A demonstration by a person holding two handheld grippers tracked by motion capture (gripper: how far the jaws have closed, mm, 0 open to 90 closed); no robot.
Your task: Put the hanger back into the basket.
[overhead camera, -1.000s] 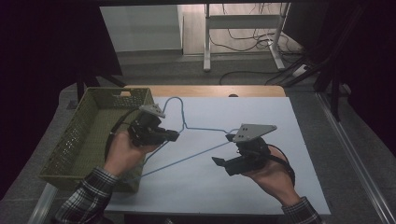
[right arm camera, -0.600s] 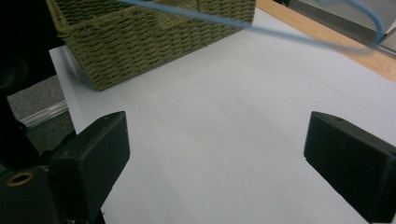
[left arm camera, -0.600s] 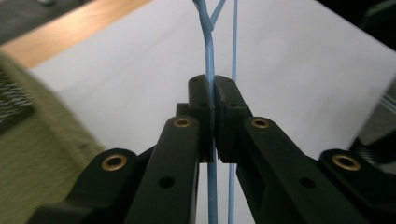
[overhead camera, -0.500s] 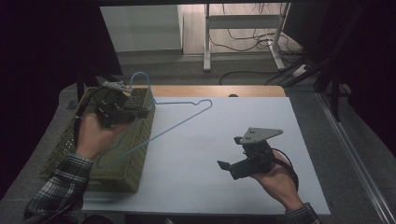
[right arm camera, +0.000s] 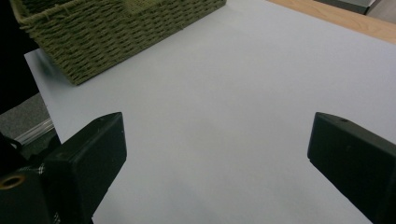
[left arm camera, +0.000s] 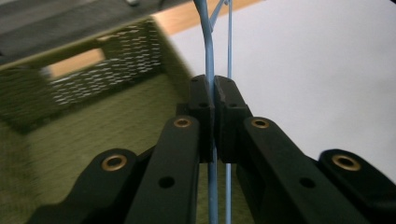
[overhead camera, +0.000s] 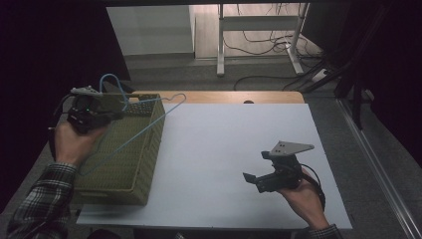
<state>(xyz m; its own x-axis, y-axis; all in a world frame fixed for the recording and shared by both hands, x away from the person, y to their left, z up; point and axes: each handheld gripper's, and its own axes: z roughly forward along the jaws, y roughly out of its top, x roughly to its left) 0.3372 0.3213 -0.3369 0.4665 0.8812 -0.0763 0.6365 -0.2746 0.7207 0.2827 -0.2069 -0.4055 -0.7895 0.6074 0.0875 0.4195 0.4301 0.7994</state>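
Over the olive-green woven wicker basket [overhead camera: 130,159] at the left edge of the table, your left gripper [overhead camera: 117,110] holds the thin light-blue wire coat hanger [overhead camera: 137,132]. In the left gripper view its two black jaws are pressed together on the smooth, round wire [left arm camera: 208,56], with a second strand of the same wire running just beside them. From the high view, the hanger's curved hook [overhead camera: 110,79] rises above the gripper, and its long straight sides slant across the basket's open top; one bent corner reaches past the basket's right rim, over the smooth white sheet [overhead camera: 224,149] that covers the table. The basket is rectangular, with coarse, ribbed weave on its walls [right arm camera: 116,28] and floor. Your right gripper [overhead camera: 251,178] hovers low over the bare white sheet, well apart from the basket; its blunt, matt black jaws stand wide apart with nothing between them, having just been opening. A strip of pale wooden tabletop [overhead camera: 239,96] shows beyond the sheet.
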